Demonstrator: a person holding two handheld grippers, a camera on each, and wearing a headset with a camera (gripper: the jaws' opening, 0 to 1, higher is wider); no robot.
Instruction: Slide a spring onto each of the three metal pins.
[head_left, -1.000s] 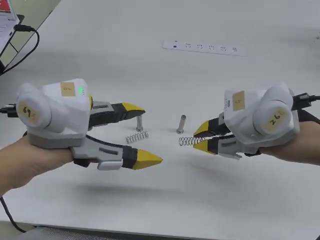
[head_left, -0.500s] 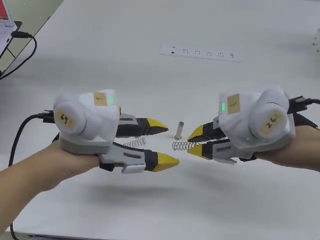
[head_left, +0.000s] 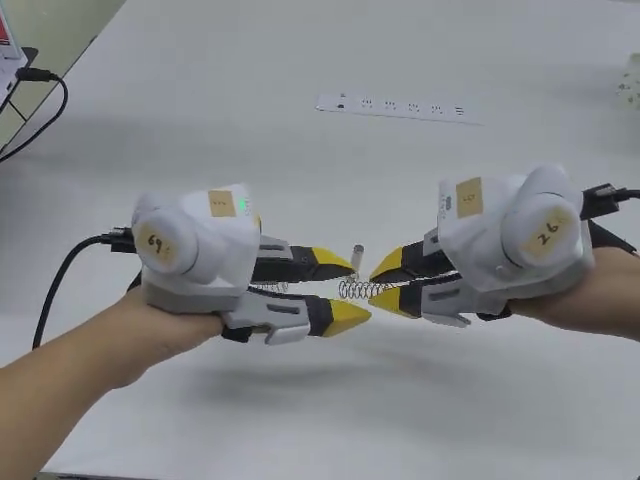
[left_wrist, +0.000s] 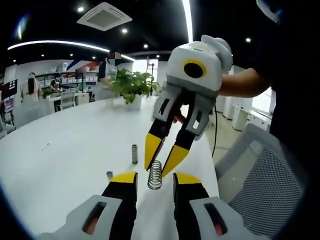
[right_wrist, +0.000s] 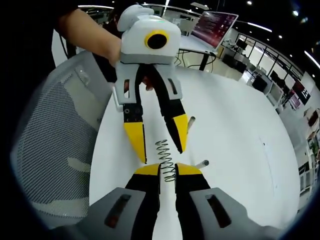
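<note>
Centre of the head view: spring (head_left: 357, 290), pinched at one end by shut fingers of right gripper (head_left: 378, 287), free end between parted, empty fingers of left gripper (left_wrist: 156, 178). Hazard, as judged: an early release would drop it to the counter (head_left: 300, 400), short of the pin (head_left: 358, 251).

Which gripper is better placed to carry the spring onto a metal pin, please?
Right: the right gripper is shut on the spring, with an upright metal pin close behind it. The left gripper is open.

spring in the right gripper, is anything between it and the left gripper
Nothing visible. The spring, pinched by the right gripper, has its free end between the fingers of the open left gripper.
</note>
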